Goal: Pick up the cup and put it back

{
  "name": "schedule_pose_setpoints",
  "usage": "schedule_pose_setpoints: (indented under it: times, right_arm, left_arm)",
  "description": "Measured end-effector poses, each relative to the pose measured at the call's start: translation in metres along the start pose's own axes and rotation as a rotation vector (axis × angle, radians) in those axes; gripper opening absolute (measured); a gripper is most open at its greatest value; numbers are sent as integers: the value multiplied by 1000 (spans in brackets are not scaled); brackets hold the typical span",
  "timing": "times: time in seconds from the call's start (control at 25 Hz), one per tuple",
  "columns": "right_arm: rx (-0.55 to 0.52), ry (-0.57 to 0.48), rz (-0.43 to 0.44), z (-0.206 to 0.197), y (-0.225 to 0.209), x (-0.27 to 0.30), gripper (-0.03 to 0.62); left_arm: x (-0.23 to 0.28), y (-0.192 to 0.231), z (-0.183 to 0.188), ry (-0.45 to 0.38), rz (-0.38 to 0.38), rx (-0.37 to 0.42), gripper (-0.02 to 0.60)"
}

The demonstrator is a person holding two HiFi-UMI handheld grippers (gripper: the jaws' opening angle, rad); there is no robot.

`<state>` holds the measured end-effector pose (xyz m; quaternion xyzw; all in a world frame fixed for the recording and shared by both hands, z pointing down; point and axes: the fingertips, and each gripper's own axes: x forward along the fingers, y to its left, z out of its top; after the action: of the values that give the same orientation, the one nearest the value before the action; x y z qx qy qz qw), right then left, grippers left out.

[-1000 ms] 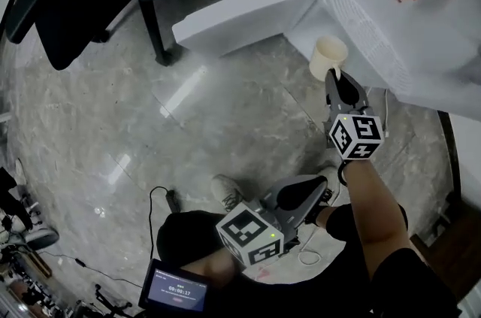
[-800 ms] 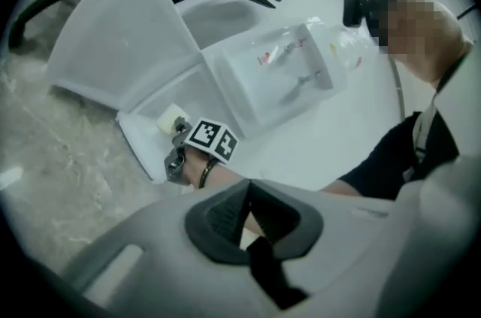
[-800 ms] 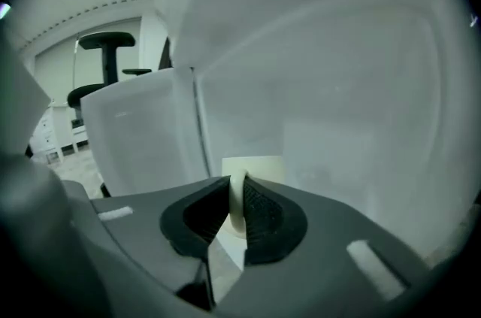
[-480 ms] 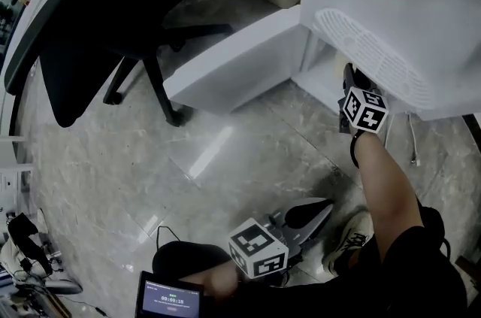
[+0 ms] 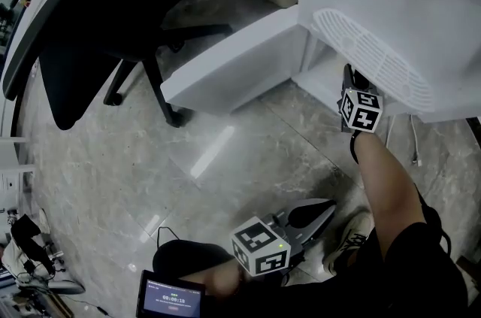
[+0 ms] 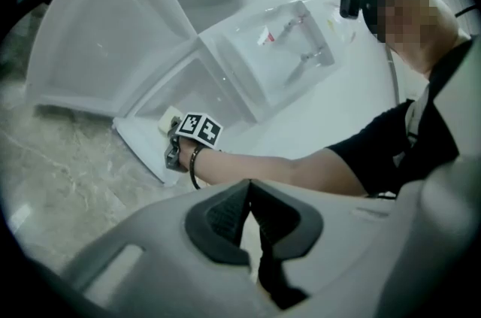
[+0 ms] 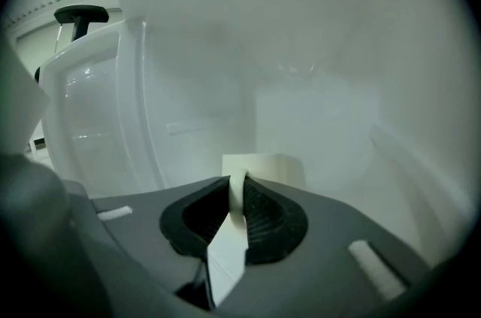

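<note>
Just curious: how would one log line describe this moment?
right gripper: shut on cup, inside white cabinet | left gripper: shut, empty

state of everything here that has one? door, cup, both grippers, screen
cabinet door: open
cup: inside the cabinet, wall pinched between the right jaws
right gripper: shut on cup
left gripper: shut, empty
screen: lit
</note>
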<state>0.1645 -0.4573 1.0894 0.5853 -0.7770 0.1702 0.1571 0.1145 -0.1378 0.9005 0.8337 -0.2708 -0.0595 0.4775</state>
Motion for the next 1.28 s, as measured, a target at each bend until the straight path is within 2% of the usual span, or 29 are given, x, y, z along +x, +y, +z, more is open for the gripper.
schedule_pose_setpoints:
  times: [0.4,0.56,0.64,0.68,0.84,1.04,1.12,1.28]
  right_arm:
    - [-31,80,-3,-24,-3,-12,62]
    - [-32,107,8,-31,0,-14,100]
    - [-19,113,1,-34,-1,-15,149]
    - [-7,114,-3,-36,-1,-16,153]
    - [28,104,-22,-38,-1,-20,197]
    - [23,73,-35,-35,1,-22,252]
    - [33,44,-64,-26,0,-24,265]
    - [26,-42,-191,-10,-4,-50,273]
  left_arm:
    - [6,4,7,-3,-17,-15,5]
    - [7,7,10,-2,-23,-20,5]
    - [9,7,8,2,-27,-25,5]
    - [9,7,8,4,-29,-25,5]
    - [10,6,10,-5,-34,-25,5]
    - [10,5,11,-6,-39,-32,5]
    - [11,4,11,-5,-46,-32,5]
    - [13,-2,8,-1,-54,-26,5]
